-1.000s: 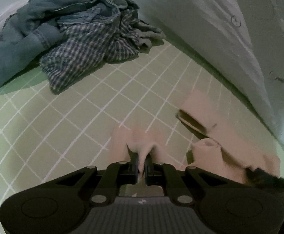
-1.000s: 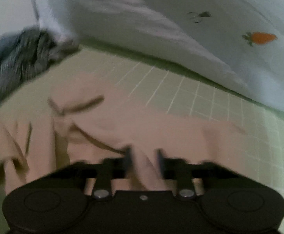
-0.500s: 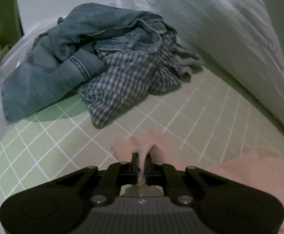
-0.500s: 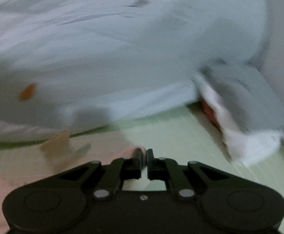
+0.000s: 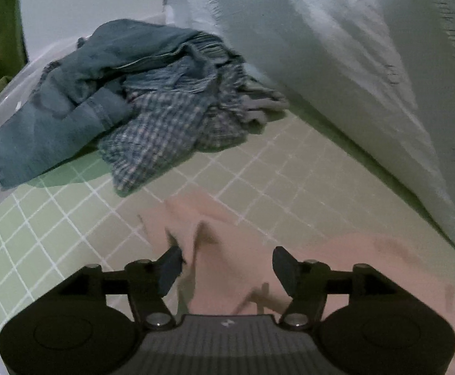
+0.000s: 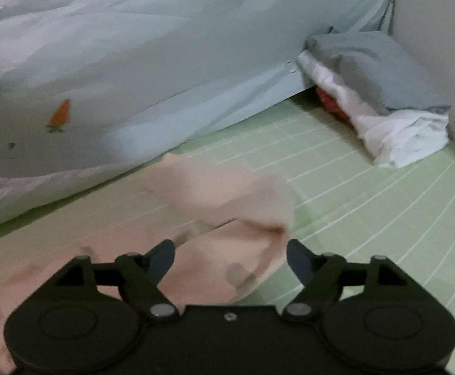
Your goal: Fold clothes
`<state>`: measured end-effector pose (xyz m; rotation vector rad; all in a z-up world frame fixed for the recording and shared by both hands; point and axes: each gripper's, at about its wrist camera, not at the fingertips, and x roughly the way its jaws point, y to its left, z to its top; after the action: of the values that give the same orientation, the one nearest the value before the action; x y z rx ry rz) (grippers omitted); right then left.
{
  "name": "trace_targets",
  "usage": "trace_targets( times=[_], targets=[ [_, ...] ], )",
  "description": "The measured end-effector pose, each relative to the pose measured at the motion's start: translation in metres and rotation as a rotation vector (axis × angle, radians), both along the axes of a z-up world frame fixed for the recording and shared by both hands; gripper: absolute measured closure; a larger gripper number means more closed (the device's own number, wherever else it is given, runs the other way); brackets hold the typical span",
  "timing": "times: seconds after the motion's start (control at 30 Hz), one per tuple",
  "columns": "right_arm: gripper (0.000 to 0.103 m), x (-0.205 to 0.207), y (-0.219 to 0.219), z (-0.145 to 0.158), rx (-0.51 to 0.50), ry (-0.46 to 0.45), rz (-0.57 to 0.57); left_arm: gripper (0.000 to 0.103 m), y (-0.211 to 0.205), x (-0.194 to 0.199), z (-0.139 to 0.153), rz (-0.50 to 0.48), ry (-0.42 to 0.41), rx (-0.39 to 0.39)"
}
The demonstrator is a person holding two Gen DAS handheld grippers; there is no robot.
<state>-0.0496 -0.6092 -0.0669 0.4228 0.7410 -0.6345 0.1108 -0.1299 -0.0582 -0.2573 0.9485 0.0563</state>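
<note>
Over the pink garment, left gripper and right gripper gape wide, holding nothing.

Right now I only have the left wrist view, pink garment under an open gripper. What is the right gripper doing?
Observer: The right gripper is open too, jaws spread over the pink garment, gripping nothing.
Operator: Is that end lying flat?
Observer: No, in the right view its edge is bunched and partly folded over on itself.
Operator: Anything else on that side of the green sheet?
Observer: Yes, a grey and white bundle sits by the wall, clear of the pink garment, with something red tucked under it.
</note>
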Motion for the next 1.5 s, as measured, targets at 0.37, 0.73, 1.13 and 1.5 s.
trace_targets(
  times=[0.37, 0.73, 1.13, 1.5],
  targets=[
    [0.022, 0.01, 0.04, -0.012, 0.129, 0.026, 0.123, 0.028, -0.081, -0.01, -0.022, -0.321, 0.107, -0.043],
    [0.036, 0.013, 0.032, -0.03, 0.269, 0.046, 0.135, 0.046, -0.146, -0.011, -0.052, -0.557, 0.154, -0.086],
    [0.098, 0.031, 0.004, 0.035, 0.278, -0.108, 0.319, 0.095, -0.136, 0.006, 0.004, -0.594, -0.06, 0.023],
    [0.079, 0.162, -0.02, 0.024, -0.004, 0.017, 0.231, 0.069, -0.203, 0.096, 0.019, -0.534, -0.186, 0.045]
  ],
)
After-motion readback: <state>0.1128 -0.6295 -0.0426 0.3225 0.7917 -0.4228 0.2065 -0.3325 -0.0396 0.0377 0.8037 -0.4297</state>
